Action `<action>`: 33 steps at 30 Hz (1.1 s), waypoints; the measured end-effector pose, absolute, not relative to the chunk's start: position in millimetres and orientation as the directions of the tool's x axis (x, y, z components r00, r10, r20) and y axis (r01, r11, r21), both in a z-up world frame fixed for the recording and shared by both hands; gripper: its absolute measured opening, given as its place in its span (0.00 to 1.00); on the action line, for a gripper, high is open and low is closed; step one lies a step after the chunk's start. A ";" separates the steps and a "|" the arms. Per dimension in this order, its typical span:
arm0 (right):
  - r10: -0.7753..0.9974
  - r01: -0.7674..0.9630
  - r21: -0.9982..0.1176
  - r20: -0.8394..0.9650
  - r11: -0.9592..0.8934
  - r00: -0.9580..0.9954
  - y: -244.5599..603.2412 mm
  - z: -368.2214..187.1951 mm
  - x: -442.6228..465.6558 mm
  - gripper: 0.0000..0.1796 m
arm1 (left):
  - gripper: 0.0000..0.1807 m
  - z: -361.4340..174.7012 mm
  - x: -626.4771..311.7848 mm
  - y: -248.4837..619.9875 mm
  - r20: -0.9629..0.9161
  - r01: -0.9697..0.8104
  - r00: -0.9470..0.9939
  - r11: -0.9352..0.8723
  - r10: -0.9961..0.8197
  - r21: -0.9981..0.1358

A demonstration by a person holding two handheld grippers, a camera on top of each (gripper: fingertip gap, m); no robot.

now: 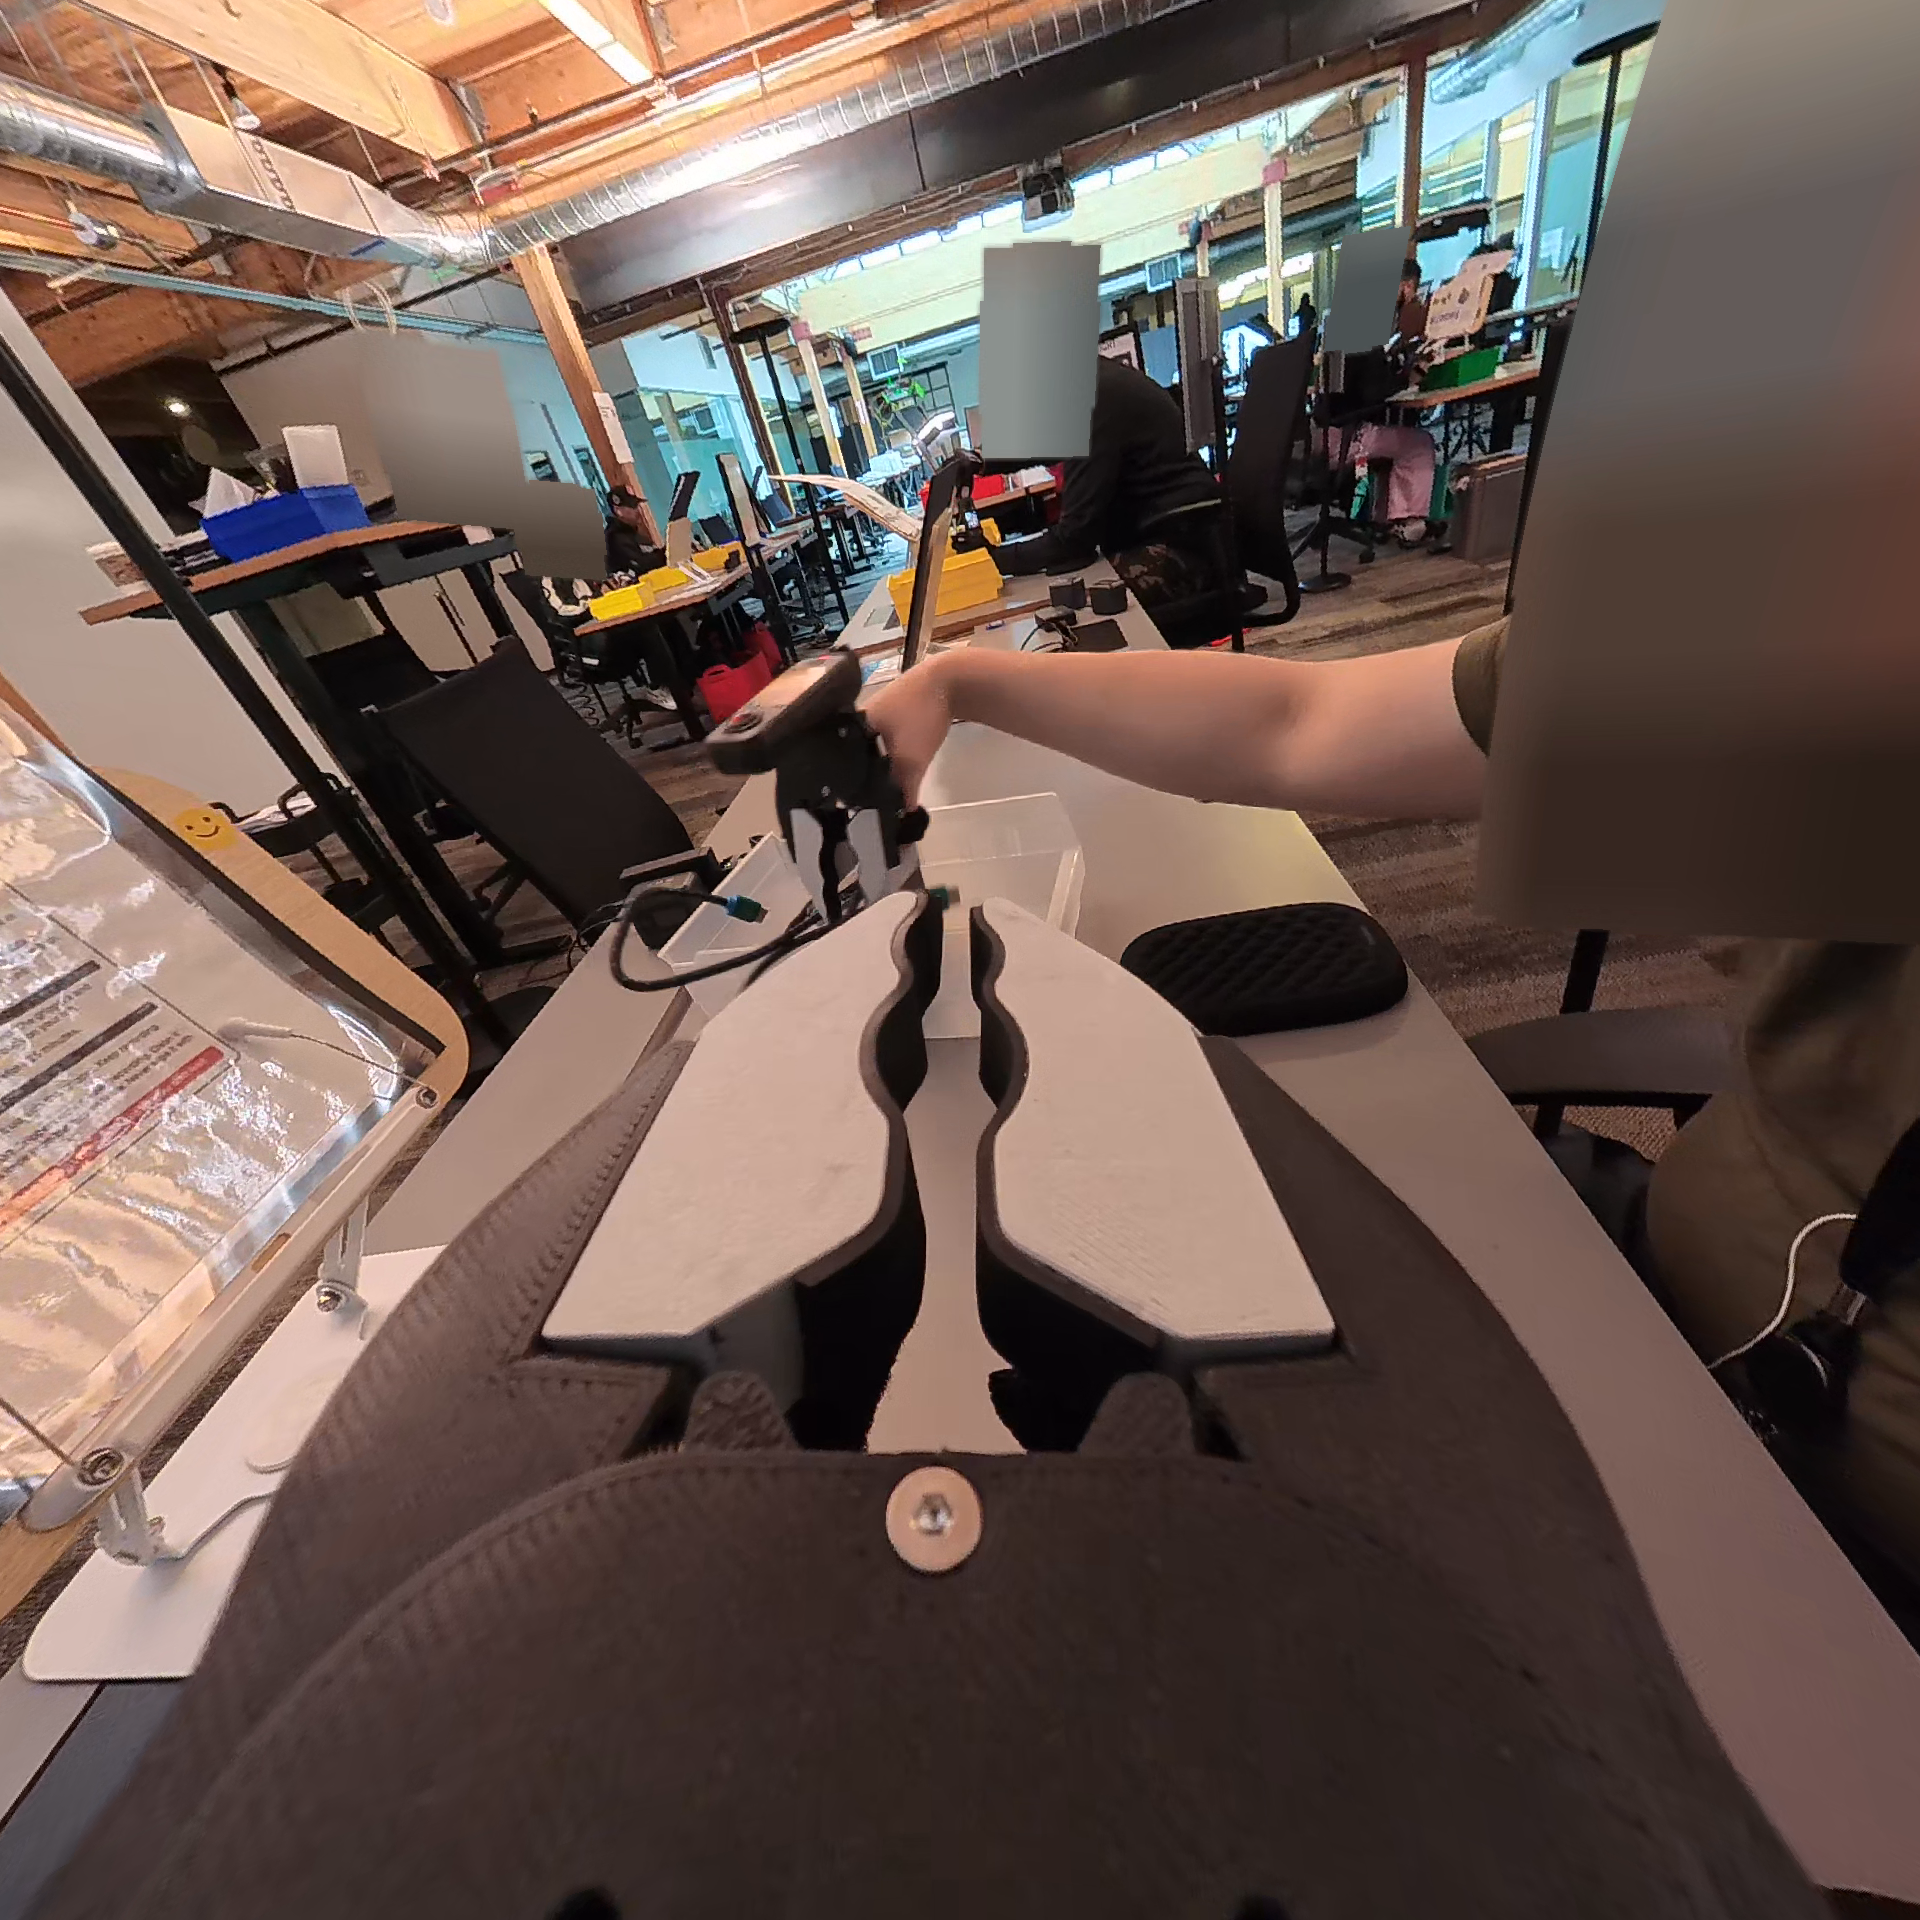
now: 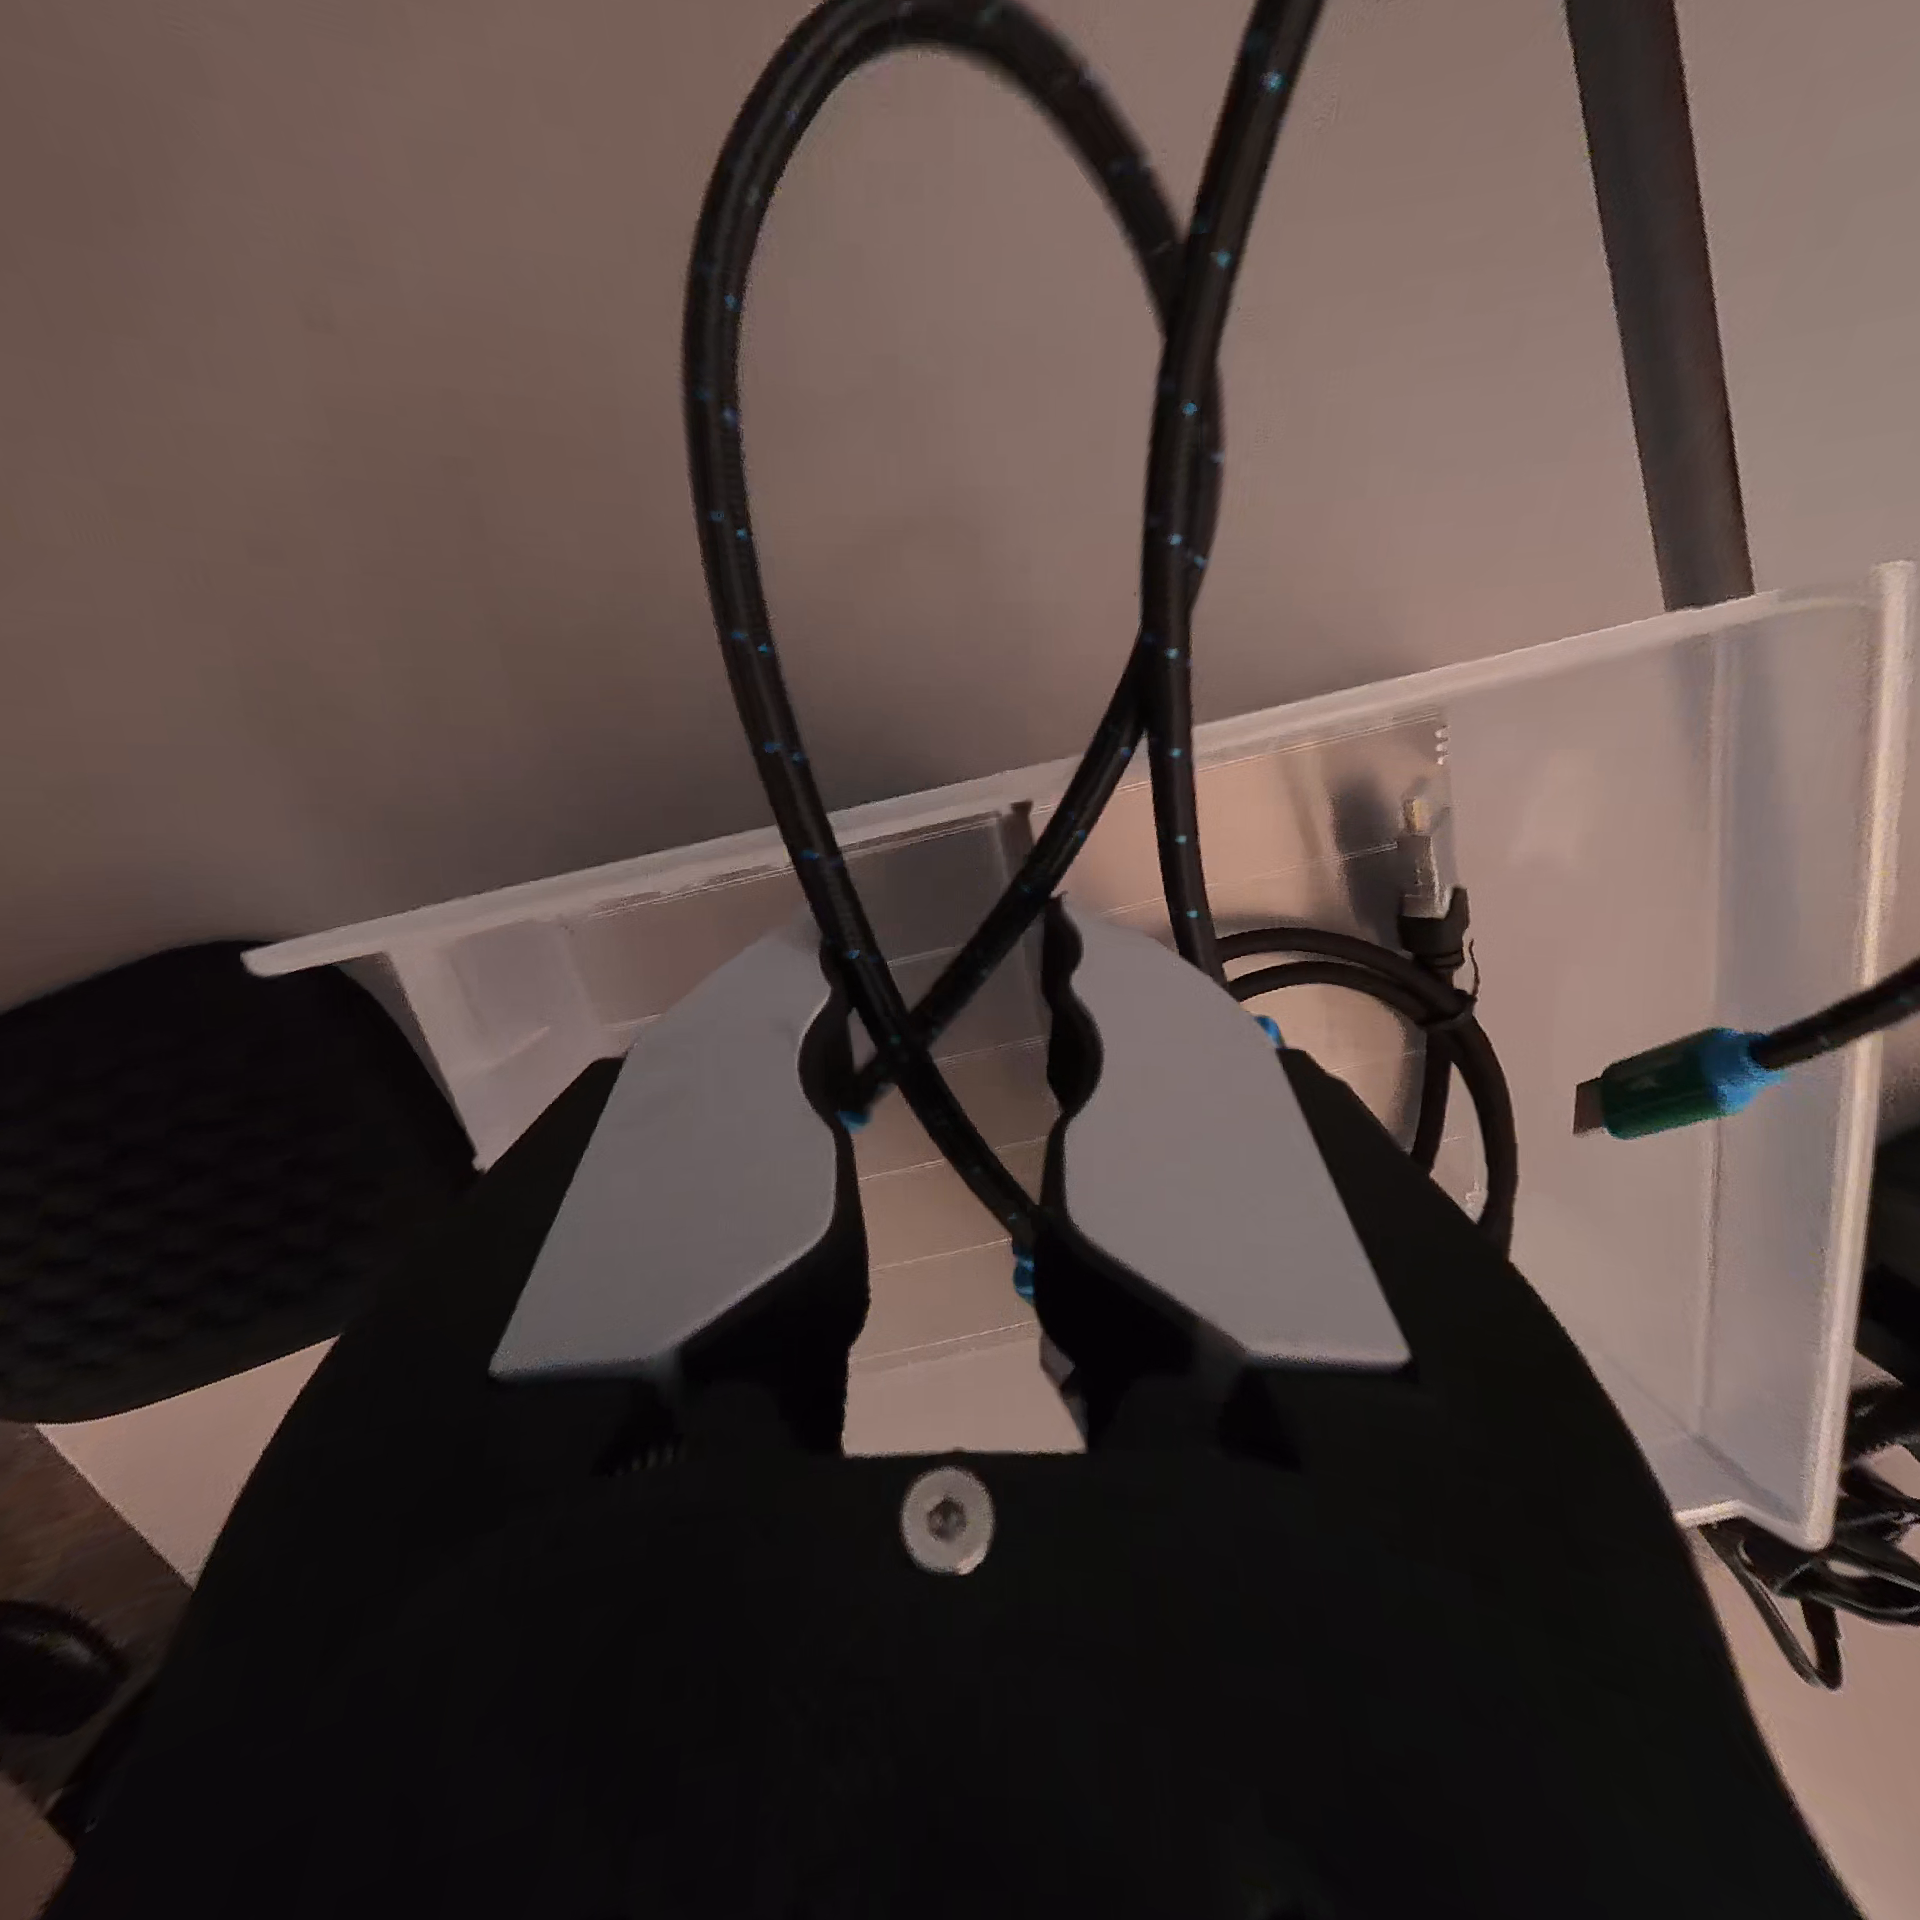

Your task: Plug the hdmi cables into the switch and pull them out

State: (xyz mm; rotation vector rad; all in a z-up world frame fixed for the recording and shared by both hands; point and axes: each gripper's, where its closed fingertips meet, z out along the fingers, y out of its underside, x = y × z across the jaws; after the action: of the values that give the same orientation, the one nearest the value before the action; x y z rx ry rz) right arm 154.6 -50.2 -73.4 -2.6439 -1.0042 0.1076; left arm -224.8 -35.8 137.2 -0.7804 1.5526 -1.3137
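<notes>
Braided black hdmi cable (image 2: 717, 436) loops up toward twelve o'clock from our right gripper (image 2: 940, 997), whose parted fingers have the crossed strands between them; whether they pinch, we cannot tell. Its green plug (image 2: 1652, 1091) hangs free at three o'clock, long axis level, over the clear bin (image 2: 1766, 935). Our left gripper (image 1: 948, 920), fingers slightly apart and empty, sits farther back.

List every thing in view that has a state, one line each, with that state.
left gripper: slightly open, empty, above the table.
right gripper: open; cable loops cross between its fingers.
braided HDMI cable: looped, crossing itself.
green-and-blue plug: unplugged, hanging free.
clear plastic bin: open, holding a coiled black cable.
black wrist rest: flat on the table.
</notes>
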 end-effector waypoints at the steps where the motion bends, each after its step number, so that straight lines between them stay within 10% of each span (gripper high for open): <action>1: 0.653 0.631 -0.329 0.055 -0.703 0.756 -53.4 -70.7 154.9 0.22 | 0.02 137.7 -225.7 -35.9 -0.247 0.095 -0.368 0.228 -0.896 -0.969; 5: 0.529 0.560 -0.509 0.221 -0.654 0.819 -59.6 -37.6 170.3 0.29 | 0.02 142.5 -230.7 -35.0 -0.249 0.113 -0.355 0.223 -0.901 -0.968; 10: -0.065 0.120 -0.745 0.215 -0.656 0.975 -88.8 6.9 247.0 0.31 | 0.02 145.0 -233.7 -34.3 -0.249 0.114 -0.339 0.224 -0.907 -0.968; 14: -0.426 -0.242 -0.652 0.138 -0.719 0.894 -139.3 -18.8 296.2 0.35 | 0.02 142.3 -234.0 -30.2 -0.252 0.081 -0.304 0.239 -0.919 -0.968; 21: -0.365 -0.373 -0.440 -0.106 -0.817 0.925 -174.4 -97.3 289.5 0.30 | 0.02 149.1 -241.3 23.1 -0.194 -0.021 0.039 0.194 -0.980 -0.981; 24: -0.294 -0.327 -0.323 -0.149 -0.888 0.944 -179.8 -127.4 278.7 0.10 | 0.03 170.4 -253.0 45.2 -0.044 0.079 0.192 0.060 -0.980 -0.995; 33: -0.181 -0.199 -0.332 -0.085 -0.922 0.980 -161.5 -131.8 276.6 0.05 | 0.17 137.8 -330.8 115.0 0.009 -0.112 0.532 -0.080 -0.847 -0.990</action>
State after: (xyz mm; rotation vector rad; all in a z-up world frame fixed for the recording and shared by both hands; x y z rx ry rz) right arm 276.6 -161.5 -131.8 -2.7816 0.2757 0.0748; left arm -330.8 115.0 137.8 -1.5501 0.8496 -0.7516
